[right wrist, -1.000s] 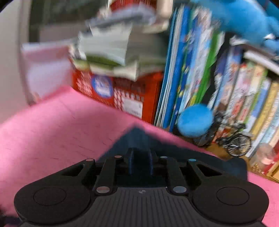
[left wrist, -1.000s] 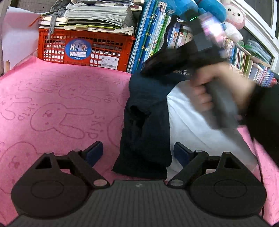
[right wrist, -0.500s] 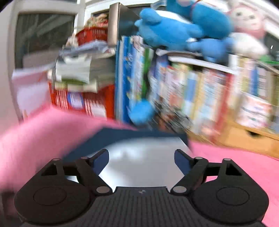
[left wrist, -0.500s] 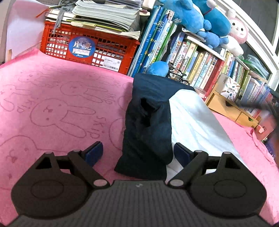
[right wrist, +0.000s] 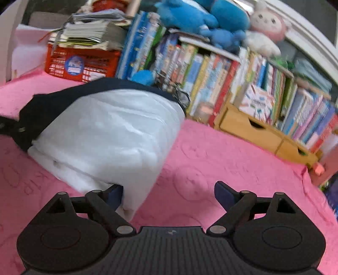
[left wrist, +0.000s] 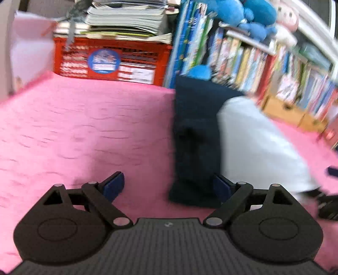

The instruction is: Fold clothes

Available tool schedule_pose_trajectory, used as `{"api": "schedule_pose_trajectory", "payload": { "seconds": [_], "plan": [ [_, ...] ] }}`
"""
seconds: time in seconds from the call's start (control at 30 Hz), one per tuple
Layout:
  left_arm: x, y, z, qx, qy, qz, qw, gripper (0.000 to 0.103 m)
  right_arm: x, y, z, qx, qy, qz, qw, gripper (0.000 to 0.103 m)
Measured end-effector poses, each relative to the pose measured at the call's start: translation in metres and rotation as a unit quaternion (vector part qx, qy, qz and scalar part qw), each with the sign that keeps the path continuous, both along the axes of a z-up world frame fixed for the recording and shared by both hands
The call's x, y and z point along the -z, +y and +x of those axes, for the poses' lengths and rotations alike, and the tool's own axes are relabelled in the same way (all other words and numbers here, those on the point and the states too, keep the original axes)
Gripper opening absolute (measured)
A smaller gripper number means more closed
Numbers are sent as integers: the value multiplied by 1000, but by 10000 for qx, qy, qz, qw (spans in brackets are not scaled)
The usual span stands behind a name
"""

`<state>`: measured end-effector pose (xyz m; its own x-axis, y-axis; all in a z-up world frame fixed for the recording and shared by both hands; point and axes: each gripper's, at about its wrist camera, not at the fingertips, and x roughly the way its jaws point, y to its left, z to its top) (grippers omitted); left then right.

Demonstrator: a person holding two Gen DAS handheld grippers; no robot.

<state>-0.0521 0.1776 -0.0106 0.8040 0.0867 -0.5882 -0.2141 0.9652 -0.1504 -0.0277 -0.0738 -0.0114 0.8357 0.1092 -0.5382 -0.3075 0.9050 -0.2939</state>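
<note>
A folded garment lies on the pink cover: a navy strip (left wrist: 196,137) along its left side and a white panel (left wrist: 257,143) beside it. My left gripper (left wrist: 167,186) hangs low at the garment's near end. Its jaws are opening, the navy edge lies between them beside the right fingertip (left wrist: 220,186), and no pad presses on it. My right gripper (right wrist: 169,193) is at the near right corner of the white panel (right wrist: 109,135). Its jaws are opening too, with that corner by the left fingertip (right wrist: 115,194) and pink cover between them. The navy part (right wrist: 52,101) shows behind.
A pink rabbit-print cover (left wrist: 84,127) spreads under everything. At the back stand a red crate (left wrist: 109,63) stacked with papers, upright books (right wrist: 211,74), blue and pink plush toys (right wrist: 200,19) and a wooden drawer box (right wrist: 249,127). Bare cover lies left and right of the garment.
My right gripper let go of the navy cloth at the far edge, opened, and swung right and back to the white panel's near corner. The left gripper opened a little wider.
</note>
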Motion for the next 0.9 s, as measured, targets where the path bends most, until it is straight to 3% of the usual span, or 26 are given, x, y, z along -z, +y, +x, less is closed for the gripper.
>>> {"api": "schedule_pose_trajectory", "payload": {
  "seconds": [0.17,0.2,0.3,0.37,0.43,0.5,0.57,0.6,0.63,0.8,0.9],
  "plan": [
    [-1,1,-12,-71,388,562,9976,103,6,-30,6,62,520,767,9957,89],
    [-5,0,-15,-109,435,583,9973,97,5,-35,6,37,612,979,9933,89],
    [-36,1,-30,18,-144,97,9998,96,5,-45,12,-8,822,1533,9847,89],
    [-57,-9,-29,202,-564,-38,9982,99,8,-39,21,40,903,1557,9837,89],
    [-69,-26,-21,319,-857,174,9957,102,9,-23,31,32,932,1401,9857,93],
    [-68,-43,-4,223,-761,568,9952,102,9,-7,36,25,792,1227,9893,92],
    [-58,-50,7,73,-508,690,9963,102,7,-4,40,-103,836,1495,9852,69],
    [-54,-51,10,19,-414,675,9969,101,6,-5,42,-162,843,1635,9828,41],
    [-49,-50,10,-11,-358,597,9976,100,5,-6,40,-126,801,1633,9832,21],
    [-46,-45,2,-48,-227,419,9989,100,-4,-4,13,180,-103,574,9981,11],
    [-51,-51,-10,207,-339,304,9987,101,-12,-24,-4,183,-200,699,9972,10]
  ]
}}
